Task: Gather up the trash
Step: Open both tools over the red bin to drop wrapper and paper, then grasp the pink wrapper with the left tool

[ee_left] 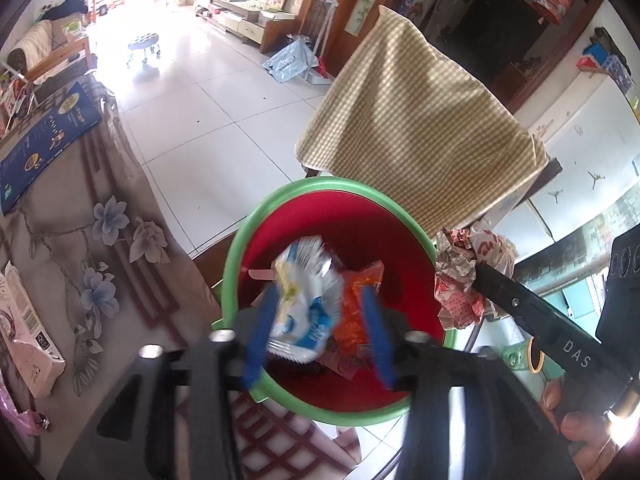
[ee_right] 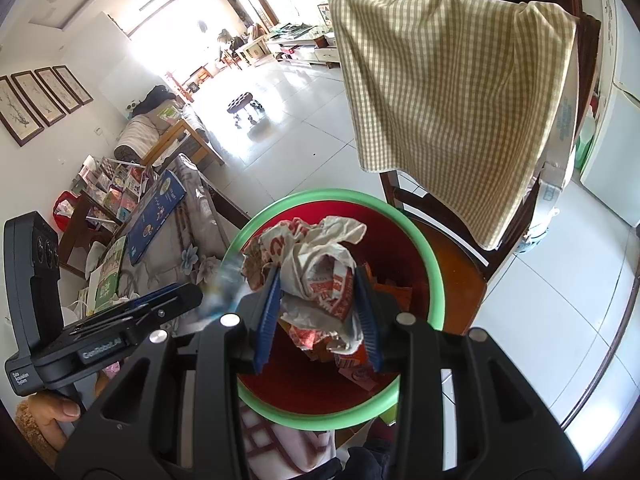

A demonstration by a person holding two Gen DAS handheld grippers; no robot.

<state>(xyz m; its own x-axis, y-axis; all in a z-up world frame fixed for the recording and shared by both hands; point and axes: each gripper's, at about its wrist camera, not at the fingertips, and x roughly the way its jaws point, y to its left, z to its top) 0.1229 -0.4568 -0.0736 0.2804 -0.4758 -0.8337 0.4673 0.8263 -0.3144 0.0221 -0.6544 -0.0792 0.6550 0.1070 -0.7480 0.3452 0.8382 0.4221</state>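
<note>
White floor tiles and a checked cloth (ee_left: 420, 136) on a chair lay beyond. Left wrist view: left gripper (ee_left: 316, 320) held a blue-white wrapper (ee_left: 304, 308) between its fingers, directly over the red bin (ee_left: 240, 264). Right wrist view: right gripper (ee_right: 318, 312) clamped crumpled paper (ee_right: 316, 276) above that bin too; both drops looked equally close.

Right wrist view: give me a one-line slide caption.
Right hand-held gripper holds crumpled paper over the green-rimmed red bin.
</note>
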